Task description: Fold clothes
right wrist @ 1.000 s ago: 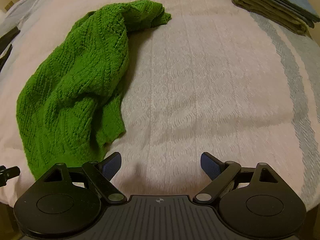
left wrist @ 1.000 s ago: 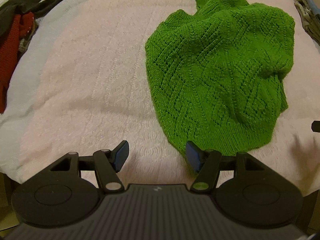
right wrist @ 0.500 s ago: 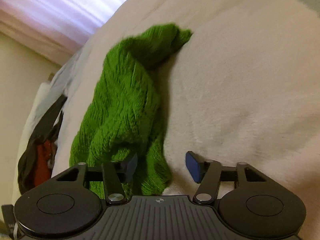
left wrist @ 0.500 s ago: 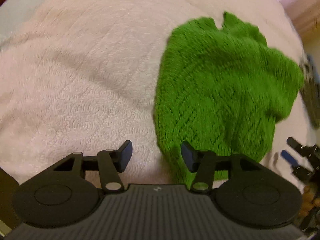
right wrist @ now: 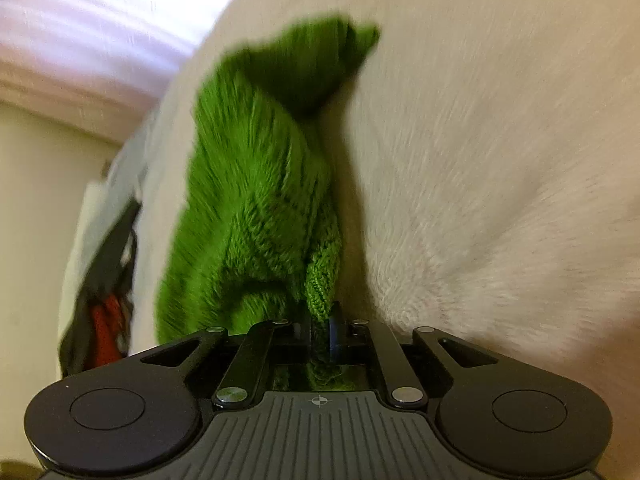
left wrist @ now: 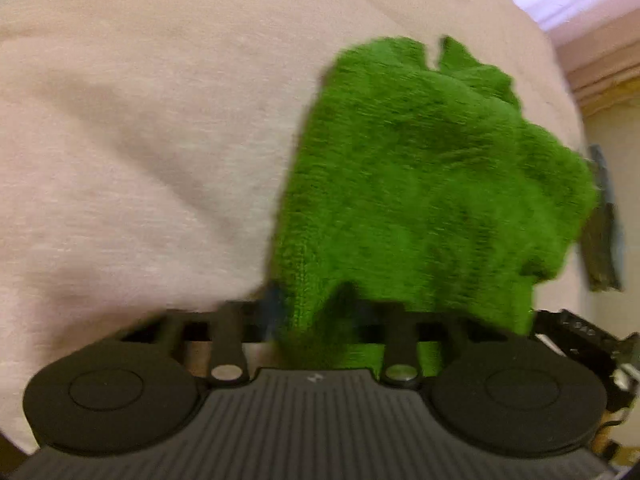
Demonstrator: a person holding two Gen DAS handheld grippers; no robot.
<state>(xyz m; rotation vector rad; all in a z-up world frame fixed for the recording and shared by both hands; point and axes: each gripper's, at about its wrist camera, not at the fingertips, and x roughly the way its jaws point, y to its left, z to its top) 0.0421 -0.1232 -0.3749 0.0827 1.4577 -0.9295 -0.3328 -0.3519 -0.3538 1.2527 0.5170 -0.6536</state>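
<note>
The green knit sweater (right wrist: pixel 256 184) is bunched in a rumpled heap on the pale bedspread (right wrist: pixel 500 160), not laid flat. Its near hem is pinched hard in the right gripper (right wrist: pixel 320 332), jaws fully closed on a fold of knit. On the other side, the left gripper (left wrist: pixel 316 316) is only partly closed, with hem fabric sitting between the fingers; whether it's actually bitten can't be told through the blur.

Main worry: if only one corner is really held, the sweater gets dragged lopsided and bunched worse. The open lacy knit could also get snagged or stretched on the pads. A dark clothes pile (right wrist: pixel 104 280) sits far left.
</note>
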